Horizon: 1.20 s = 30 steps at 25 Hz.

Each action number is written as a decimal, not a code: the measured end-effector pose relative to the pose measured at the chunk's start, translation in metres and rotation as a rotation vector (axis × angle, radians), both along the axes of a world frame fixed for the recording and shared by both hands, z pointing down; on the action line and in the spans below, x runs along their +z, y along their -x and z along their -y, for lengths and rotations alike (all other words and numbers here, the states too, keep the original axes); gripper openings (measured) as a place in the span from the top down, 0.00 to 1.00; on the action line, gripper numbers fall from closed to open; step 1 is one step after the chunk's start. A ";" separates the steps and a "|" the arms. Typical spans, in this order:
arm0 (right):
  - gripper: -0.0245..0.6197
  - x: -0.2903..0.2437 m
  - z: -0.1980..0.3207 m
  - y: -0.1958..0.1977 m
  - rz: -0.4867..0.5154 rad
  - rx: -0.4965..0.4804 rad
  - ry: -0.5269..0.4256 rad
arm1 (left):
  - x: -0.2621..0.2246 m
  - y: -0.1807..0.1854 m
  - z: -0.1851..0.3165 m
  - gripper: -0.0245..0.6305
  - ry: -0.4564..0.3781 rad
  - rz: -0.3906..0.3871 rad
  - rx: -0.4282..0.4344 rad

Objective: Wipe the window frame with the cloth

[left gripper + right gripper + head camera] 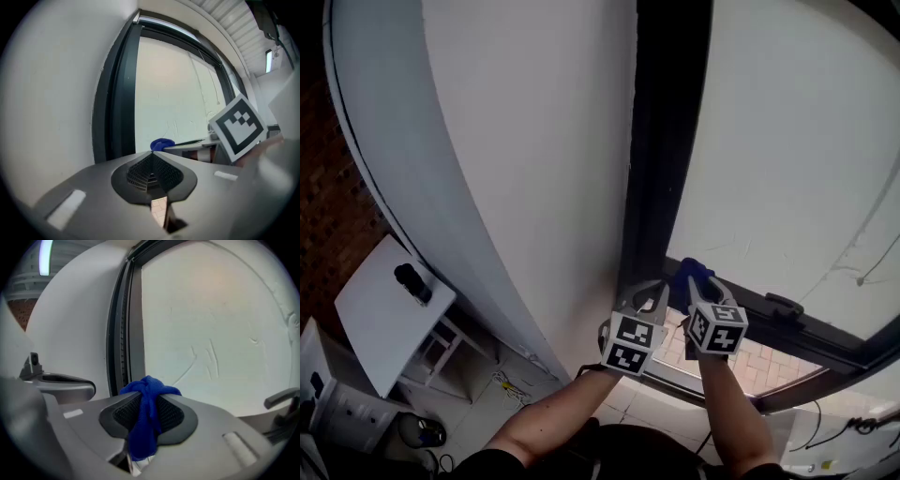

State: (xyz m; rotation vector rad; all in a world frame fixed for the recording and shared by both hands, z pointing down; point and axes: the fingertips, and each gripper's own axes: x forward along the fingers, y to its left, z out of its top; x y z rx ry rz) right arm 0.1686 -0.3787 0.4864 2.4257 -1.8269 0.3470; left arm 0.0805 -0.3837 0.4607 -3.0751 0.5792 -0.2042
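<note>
**Blue cloth pinched in the right gripper, low by the window frame**

Around the jaws there was a fair bit of room. The right gripper (147, 390) sat just right of the window frame (661, 141), down near where its dark upright met the bottom rail. From there the upright ran straight up with nothing on it. Wide pale glass (797, 141) lay open to the right of the frame, and a plain white wall (534, 141) to its left. A small dark handle (783, 305) sat on the bottom rail, further right of the frame's upright.

The cloth (145, 427) was clamped between the right jaws. It poked out past their tips toward the frame and hung down behind them. I couldn't tell if it was actually touching the frame.

It was a deep blue, soft-looking cloth, bunched into a knotty wad.

The left gripper (152, 157) hung just left of the right one, in front of the frame's upright, with its jaws pressed together on nothing.
</note>
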 end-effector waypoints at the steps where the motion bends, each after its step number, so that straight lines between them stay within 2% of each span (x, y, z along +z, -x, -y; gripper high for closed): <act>1: 0.80 0.002 0.008 0.001 0.006 -0.001 0.011 | 0.001 0.002 0.001 0.97 -0.001 0.001 -0.003; 11: 0.80 0.035 0.055 0.000 0.039 0.068 0.164 | 0.000 0.018 -0.003 0.97 -0.026 0.008 0.020; 15: 0.80 0.046 0.060 -0.002 -0.010 0.076 0.258 | 0.004 0.017 -0.007 0.97 -0.019 0.011 0.036; 21: 0.80 0.049 0.051 -0.008 -0.011 0.065 0.276 | 0.004 0.010 -0.017 0.97 -0.015 0.001 0.042; 30: 0.80 0.054 -0.008 -0.057 -0.006 0.181 0.292 | 0.010 -0.015 -0.033 0.97 0.013 0.012 0.101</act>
